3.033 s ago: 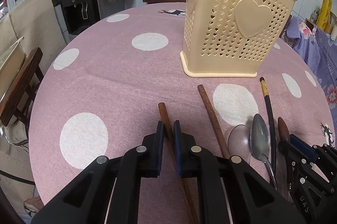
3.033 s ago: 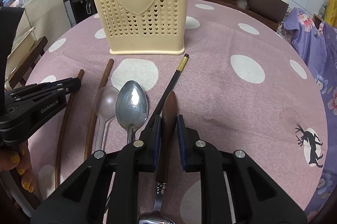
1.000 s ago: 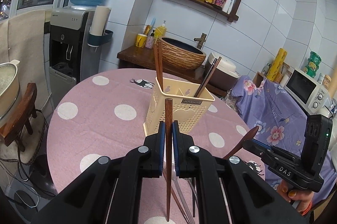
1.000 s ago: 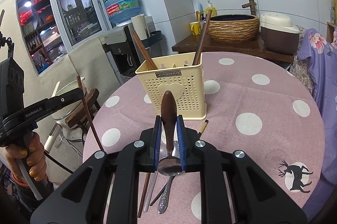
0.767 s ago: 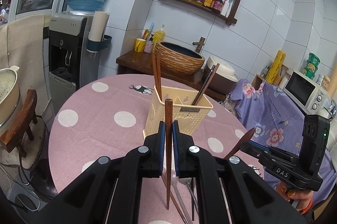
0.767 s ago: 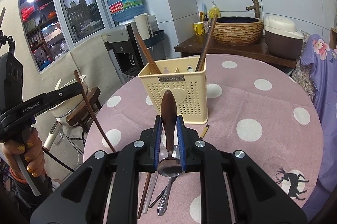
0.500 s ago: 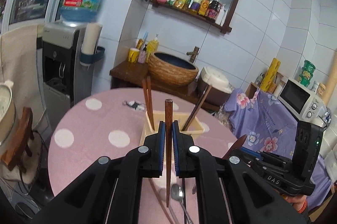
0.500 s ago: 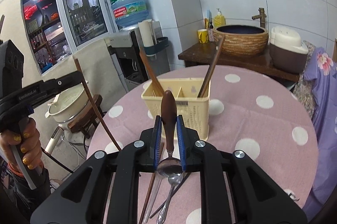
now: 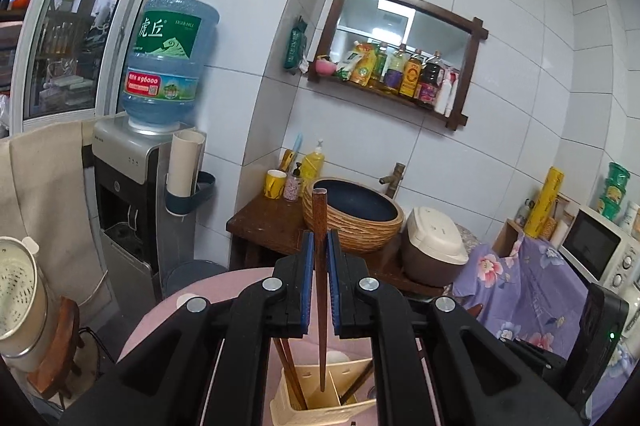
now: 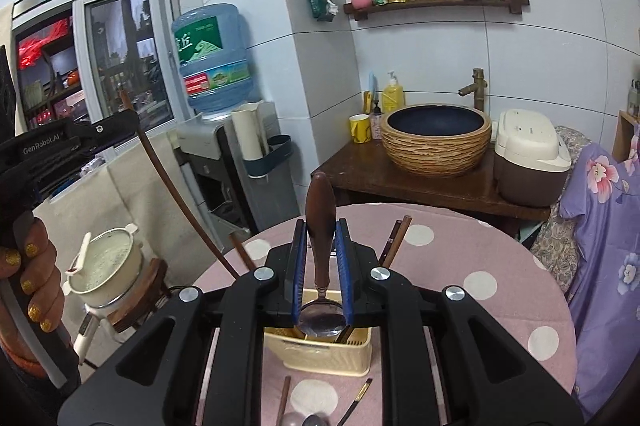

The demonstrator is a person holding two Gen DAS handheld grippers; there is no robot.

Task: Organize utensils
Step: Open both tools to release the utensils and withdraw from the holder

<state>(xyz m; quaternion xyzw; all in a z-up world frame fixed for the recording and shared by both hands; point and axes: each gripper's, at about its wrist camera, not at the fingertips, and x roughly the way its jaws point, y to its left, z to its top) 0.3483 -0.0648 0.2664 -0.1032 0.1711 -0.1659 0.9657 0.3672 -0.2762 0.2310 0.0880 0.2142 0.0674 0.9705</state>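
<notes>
As both tools hang over the holder, step: drop each utensil into a slot.
table: round pink cloth-covered table with white dots (image 10: 460,246); bears the holder and the leftover utensils.
holder: cream perforated plastic utensil holder (image 10: 320,350) under both grippers; a divider shows in the left view (image 9: 320,390), brown sticks already lean in it.
left gripper: left gripper (image 9: 319,258) clamped on long dark-brown wooden chopstick (image 9: 320,286), near vertical, lower tip just above or inside the holder mouth, cannot tell which.
right gripper: right gripper (image 10: 321,258) clamped on wooden-handled metal spoon (image 10: 320,226), bowl down, bowl (image 10: 322,318) over the holder's rim.
leftovers: brown stick (image 10: 283,400) and black gold-banded chopstick (image 10: 356,400) lie on the table in front of the holder.
how-to: keep chopstick plumb, aim clear of divider and leaning sticks, lower before letting go; likely same for spoon, bowl first into a free slot.
risk: early release may bounce off the rim; light holder could tip if nudged.
</notes>
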